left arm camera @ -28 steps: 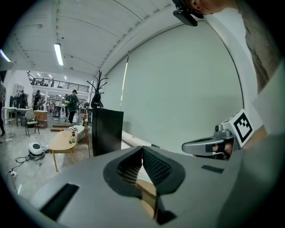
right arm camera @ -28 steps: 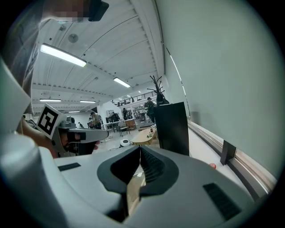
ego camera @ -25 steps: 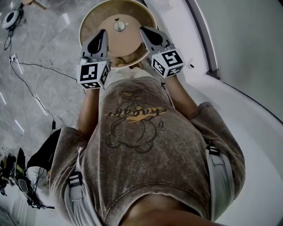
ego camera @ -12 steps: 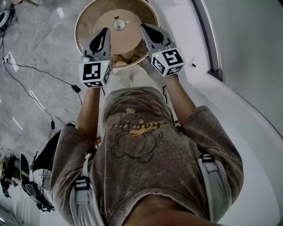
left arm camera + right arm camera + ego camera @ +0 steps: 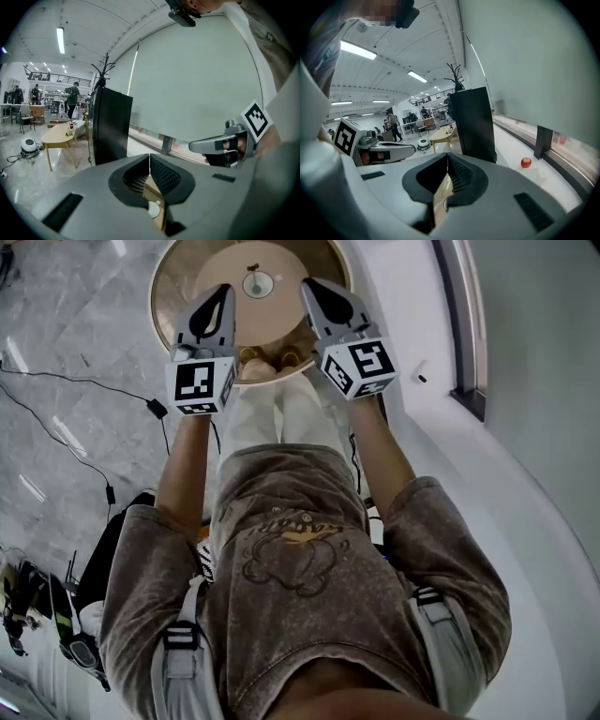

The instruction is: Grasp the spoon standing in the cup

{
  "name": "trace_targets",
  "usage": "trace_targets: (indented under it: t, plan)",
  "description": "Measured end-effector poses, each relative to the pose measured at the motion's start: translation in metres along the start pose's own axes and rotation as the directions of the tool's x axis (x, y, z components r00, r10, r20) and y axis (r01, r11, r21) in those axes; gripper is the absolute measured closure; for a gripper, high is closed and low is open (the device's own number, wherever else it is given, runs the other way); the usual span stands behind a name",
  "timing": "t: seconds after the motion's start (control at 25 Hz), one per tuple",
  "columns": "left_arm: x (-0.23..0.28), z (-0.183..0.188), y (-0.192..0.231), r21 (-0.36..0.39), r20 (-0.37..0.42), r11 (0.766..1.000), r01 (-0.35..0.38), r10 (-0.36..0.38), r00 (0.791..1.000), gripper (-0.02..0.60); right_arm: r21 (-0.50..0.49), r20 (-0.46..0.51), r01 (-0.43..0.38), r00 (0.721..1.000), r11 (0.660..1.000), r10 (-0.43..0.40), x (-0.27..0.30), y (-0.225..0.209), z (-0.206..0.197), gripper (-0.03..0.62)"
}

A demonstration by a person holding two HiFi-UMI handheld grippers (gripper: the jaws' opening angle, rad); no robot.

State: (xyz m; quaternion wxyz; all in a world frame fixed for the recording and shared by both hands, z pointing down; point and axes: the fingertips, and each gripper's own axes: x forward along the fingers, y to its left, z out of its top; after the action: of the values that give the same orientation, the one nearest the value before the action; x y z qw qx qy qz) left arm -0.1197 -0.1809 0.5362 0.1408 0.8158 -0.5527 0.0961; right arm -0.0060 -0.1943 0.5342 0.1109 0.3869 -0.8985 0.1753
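Note:
In the head view a small white cup (image 5: 258, 283) with a thin upright piece in it, probably the spoon, stands at the middle of a round wooden table (image 5: 178, 277). My left gripper (image 5: 222, 292) and right gripper (image 5: 308, 287) hover side by side over the table's near edge, short of the cup. Both are shut and hold nothing. In the left gripper view the left gripper (image 5: 150, 159) has its jaws together, and a white cup (image 5: 153, 209) shows below them. The right gripper (image 5: 448, 159) also has its jaws touching.
A tall black panel (image 5: 473, 122) stands ahead by the white curved ledge (image 5: 487, 484), where a red apple (image 5: 526, 162) lies. Cables (image 5: 56, 427) run over the grey marble floor at the left. Bags (image 5: 56, 615) lie behind the person.
The view has slid so that the table and both grippers sit higher in the frame, and the person's white trousers show. Both grippers stay shut and side by side.

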Motion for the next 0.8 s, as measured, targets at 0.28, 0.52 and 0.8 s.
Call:
trace_targets:
  t: [0.28,0.52,0.8]
  plan:
    - [0.026,-0.024,0.002,0.019,-0.004,0.999,0.033,-0.033,0.999,0.563,0.017,-0.031,0.016,0.999,1.000,-0.016,0.017,-0.016,-0.027,0.576]
    - [0.028,-0.035,0.002,0.012,-0.004,0.998,0.059,-0.059,0.998,0.554,0.019,-0.047,0.020,0.999,1.000,-0.019,0.020,-0.014,-0.035,0.576]
    - [0.037,-0.046,0.002,-0.059,-0.006,0.993,0.102,-0.103,0.995,0.366,0.025,-0.065,0.028,0.998,0.999,-0.026,0.022,-0.015,-0.041,0.576]
